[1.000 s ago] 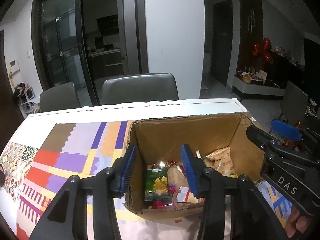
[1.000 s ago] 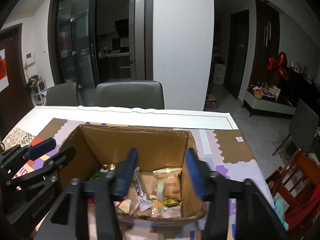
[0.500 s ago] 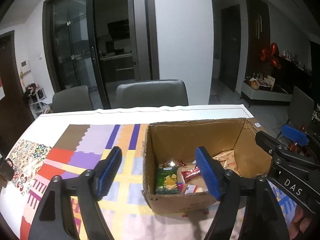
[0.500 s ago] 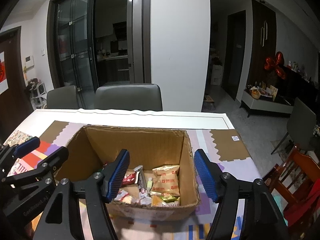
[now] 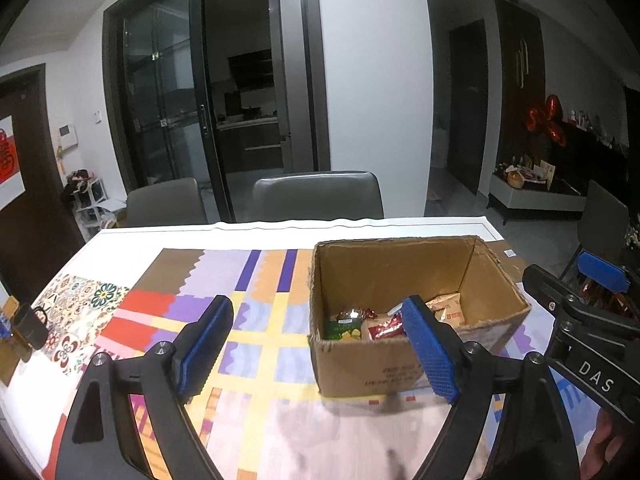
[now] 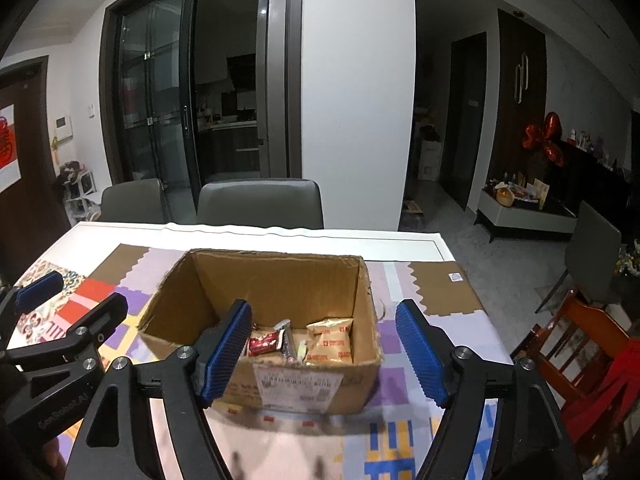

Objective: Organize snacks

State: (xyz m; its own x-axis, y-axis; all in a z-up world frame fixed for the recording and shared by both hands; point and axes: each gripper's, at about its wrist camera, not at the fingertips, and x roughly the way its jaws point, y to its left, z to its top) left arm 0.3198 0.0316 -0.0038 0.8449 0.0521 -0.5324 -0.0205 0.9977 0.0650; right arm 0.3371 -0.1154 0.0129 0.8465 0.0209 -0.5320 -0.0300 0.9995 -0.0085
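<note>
An open cardboard box (image 5: 360, 372) (image 6: 304, 384) stands on the patterned tablecloth. Inside lie several snack packets: a green chips bag (image 5: 342, 328), a red wrapper (image 5: 384, 326) (image 6: 264, 345) and an orange packet (image 5: 450, 306) (image 6: 332, 340). My left gripper (image 5: 320, 352) is open and empty, held back from the box on its near left side. My right gripper (image 6: 322, 354) is open and empty, in front of the box's near wall. Each gripper shows at the edge of the other's view: the right one (image 5: 576, 292), the left one (image 6: 68, 300).
A dark mug (image 5: 28, 328) stands at the table's left edge. Two grey chairs (image 5: 318, 194) (image 5: 164, 202) stand behind the table. A red wooden chair (image 6: 576, 344) stands at the right. The colourful tablecloth (image 5: 256, 280) covers most of the table.
Both grippers have pulled up and back out of the box and opened wider. The left one has shifted to the left of the box.
</note>
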